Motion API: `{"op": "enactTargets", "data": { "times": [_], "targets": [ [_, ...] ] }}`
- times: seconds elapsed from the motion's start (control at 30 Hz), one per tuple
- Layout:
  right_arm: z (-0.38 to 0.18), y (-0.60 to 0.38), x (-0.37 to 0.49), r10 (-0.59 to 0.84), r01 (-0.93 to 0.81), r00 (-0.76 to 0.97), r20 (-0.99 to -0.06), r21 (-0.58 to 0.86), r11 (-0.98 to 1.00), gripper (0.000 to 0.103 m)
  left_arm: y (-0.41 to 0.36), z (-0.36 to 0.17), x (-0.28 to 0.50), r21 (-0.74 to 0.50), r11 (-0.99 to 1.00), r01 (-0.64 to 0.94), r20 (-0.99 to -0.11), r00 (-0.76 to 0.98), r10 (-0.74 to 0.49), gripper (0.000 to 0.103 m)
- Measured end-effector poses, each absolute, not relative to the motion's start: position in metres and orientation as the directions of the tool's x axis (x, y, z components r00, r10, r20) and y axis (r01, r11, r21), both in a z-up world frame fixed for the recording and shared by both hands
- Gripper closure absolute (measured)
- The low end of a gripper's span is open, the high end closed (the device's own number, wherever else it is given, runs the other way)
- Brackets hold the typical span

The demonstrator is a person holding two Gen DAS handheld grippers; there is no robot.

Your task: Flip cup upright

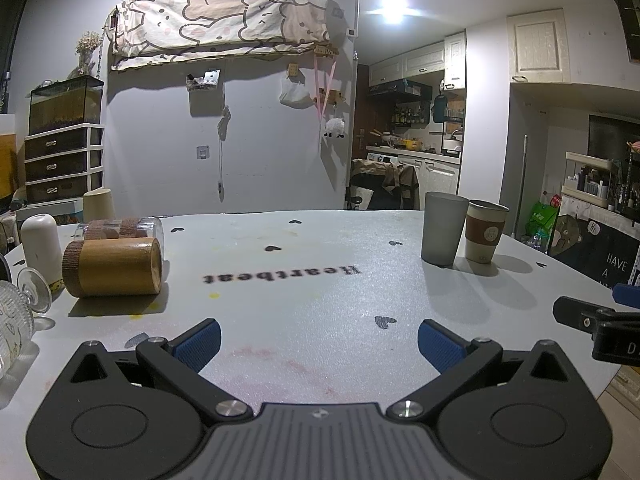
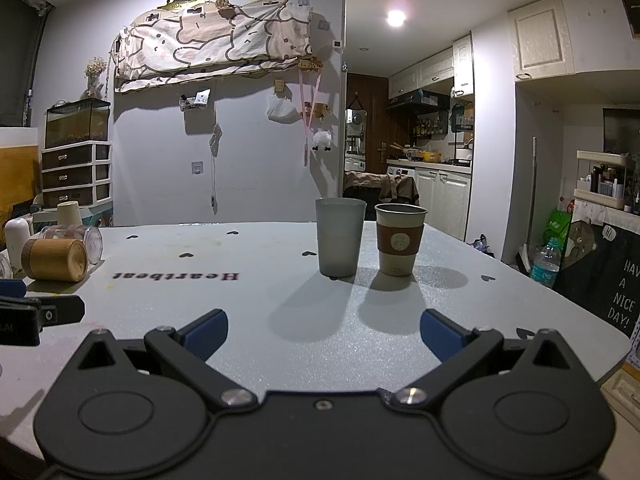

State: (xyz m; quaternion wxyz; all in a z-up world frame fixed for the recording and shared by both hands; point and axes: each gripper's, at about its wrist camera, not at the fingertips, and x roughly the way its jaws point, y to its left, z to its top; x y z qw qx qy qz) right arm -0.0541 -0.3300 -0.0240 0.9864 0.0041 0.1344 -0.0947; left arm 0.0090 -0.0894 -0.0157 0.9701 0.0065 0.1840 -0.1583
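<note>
With the grey cup (image 2: 341, 237) and sleeved paper cup (image 2: 400, 240) already upright at twelve o'clock, the wooden cup (image 1: 114, 267) lies on its side at ten o'clock, untouched, while the left gripper (image 1: 319, 343) and right gripper (image 2: 324, 334) gape wide, holding nothing.

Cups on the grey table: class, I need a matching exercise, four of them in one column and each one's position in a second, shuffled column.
Column one:
1. wooden cup
2. grey tumbler
3. paper cup with brown sleeve
4. clear cup

Column two:
A. upright, right of its upright neighbour
B. on its side, nearer the grippers
C. on its side, behind another fallen cup
D. upright, left of its upright neighbour

Pairs: 1-B, 2-D, 3-A, 4-C
</note>
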Motion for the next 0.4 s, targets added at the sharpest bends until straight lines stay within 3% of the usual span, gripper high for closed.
{"op": "enactTargets", "data": {
  "times": [0.4],
  "targets": [
    [-0.0225,-0.3296,-0.0516,-0.186,0.187,0.944,-0.271,-0.020,0.982,0.000,-0.0890,-0.0151,0.0091,-0.045,0.950,0.309,-0.360,0.882,-0.304,0.000]
  ]
}}
